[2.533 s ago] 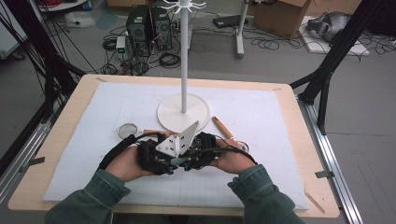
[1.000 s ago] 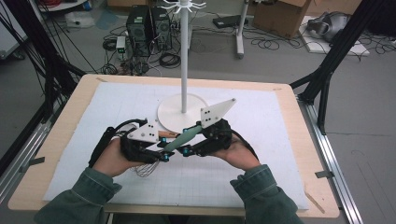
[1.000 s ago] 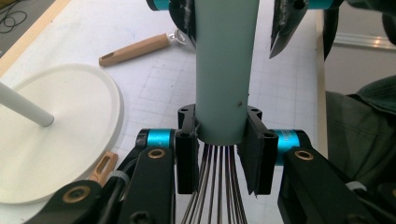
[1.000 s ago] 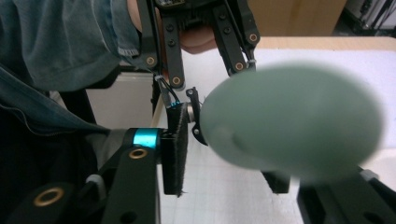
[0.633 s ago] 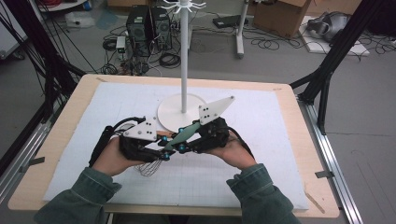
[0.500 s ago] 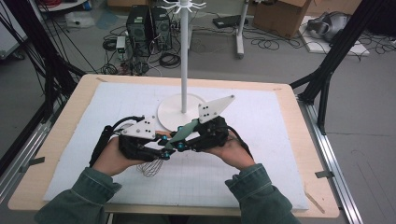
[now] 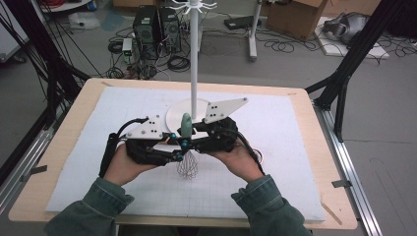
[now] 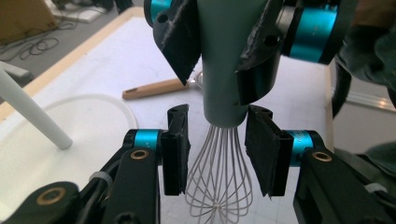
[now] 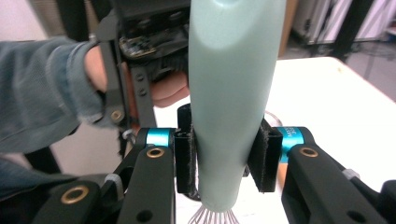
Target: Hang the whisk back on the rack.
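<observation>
I see the pale green-handled wire whisk (image 7: 186,140) upright at frame centre, above the counter (image 7: 295,147). My right claw (image 9: 228,158) clamps its handle; my left claw (image 8: 217,151) has just been opening, pads flanking the wires without touching.

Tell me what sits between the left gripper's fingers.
The whisk's wire loops, apart from both fingers, in the left gripper view. The right gripper clamps the whisk's handle.
</observation>
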### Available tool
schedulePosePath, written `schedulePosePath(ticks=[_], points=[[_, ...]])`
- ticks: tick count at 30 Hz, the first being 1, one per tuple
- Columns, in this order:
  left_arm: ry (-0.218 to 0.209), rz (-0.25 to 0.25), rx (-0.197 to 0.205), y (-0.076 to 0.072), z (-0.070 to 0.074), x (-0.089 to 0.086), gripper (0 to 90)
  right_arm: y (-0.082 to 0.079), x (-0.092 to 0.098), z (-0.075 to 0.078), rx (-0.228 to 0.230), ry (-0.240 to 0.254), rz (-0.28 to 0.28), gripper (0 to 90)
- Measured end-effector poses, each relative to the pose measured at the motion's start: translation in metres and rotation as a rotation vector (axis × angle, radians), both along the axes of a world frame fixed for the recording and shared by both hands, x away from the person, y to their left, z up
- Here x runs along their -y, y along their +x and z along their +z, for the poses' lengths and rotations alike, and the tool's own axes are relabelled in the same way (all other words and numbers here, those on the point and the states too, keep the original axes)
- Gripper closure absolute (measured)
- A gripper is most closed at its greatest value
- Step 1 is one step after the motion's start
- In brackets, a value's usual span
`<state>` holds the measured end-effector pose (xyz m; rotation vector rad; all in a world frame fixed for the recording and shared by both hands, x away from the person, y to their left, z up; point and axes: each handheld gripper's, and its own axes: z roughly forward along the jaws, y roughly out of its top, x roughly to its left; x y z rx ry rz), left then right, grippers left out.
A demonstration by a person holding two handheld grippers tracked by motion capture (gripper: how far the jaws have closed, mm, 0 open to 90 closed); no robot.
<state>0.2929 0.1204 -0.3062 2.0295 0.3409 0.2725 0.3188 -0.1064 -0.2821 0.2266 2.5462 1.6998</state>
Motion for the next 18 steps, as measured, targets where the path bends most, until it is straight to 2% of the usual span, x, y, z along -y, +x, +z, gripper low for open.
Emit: schedulePosePath(ticks=[1,3,4,6,8,9,12,15,16,18], points=[[0.000,0.000,0.000,0.0000,0.0000,0.0000,59.6,0.0000,0.0000,0.0000,0.000,0.000,0.000,67.3],[-0.028,0.019,0.012,-0.0008,0.0002,0.0005,59.7,-0.0017,-0.0011,0.0025,0.000,0.013,-0.064,67.2],[-0.028,0.019,0.012,-0.0008,0.0002,0.0005,59.8,-0.0020,-0.0017,0.0034,-0.004,0.023,-0.085,67.2],[-0.037,0.052,0.032,-0.0013,0.0005,0.0014,62.5,-0.0029,-0.0029,0.0050,0.004,0.037,-0.107,67.2],[-0.043,0.064,0.033,-0.0008,0.0008,0.0012,63.2,-0.0034,-0.0038,0.0054,0.004,0.042,-0.112,67.2],[-0.067,0.077,0.029,-0.0003,0.0011,0.0015,64.5,-0.0049,-0.0059,0.0060,0.000,0.046,-0.117,67.1],[-0.056,0.077,0.040,-0.0002,0.0026,0.0004,68.4,-0.0056,-0.0077,0.0066,0.010,0.053,-0.133,67.1],[-0.061,0.063,0.042,0.0002,0.0031,-0.0015,69.0,-0.0051,-0.0081,0.0068,0.006,0.062,-0.127,67.0],[-0.066,0.038,0.025,0.0016,0.0029,-0.0033,69.0,-0.0052,-0.0084,0.0068,0.007,0.059,-0.118,66.9],[-0.082,0.024,0.013,0.0019,0.0025,-0.0043,69.1,-0.0048,-0.0085,0.0068,0.006,0.059,-0.099,66.7]])
